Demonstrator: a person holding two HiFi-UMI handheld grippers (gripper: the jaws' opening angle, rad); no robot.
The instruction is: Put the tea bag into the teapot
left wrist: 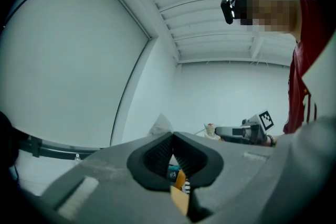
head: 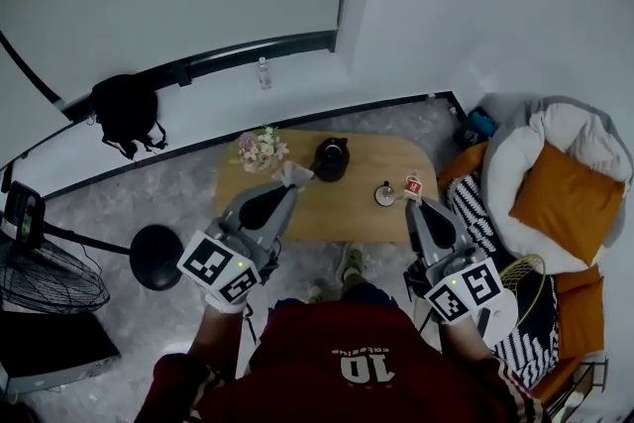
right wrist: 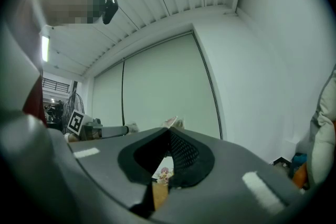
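The dark teapot [head: 331,158] stands at the back of the wooden table [head: 347,213]. Both grippers are held up over the table's near edge. My left gripper [head: 289,183] is shut on a pale grey-white paper packet [head: 294,173], just left of the teapot. That packet pokes up past the shut jaws in the left gripper view [left wrist: 161,124]. My right gripper [head: 413,199] is shut on a small red-and-white tea bag piece [head: 413,184], to the right of the teapot. Its edge [right wrist: 171,122] peeks over the closed jaws in the right gripper view. I cannot tell whether the two pieces are joined.
A small cup [head: 384,195] sits on the table's right part and a bunch of flowers [head: 260,150] at its back left. A round lounge chair with an orange cushion [head: 567,198] stands to the right. A fan [head: 45,277] and a black round base [head: 157,256] are on the left.
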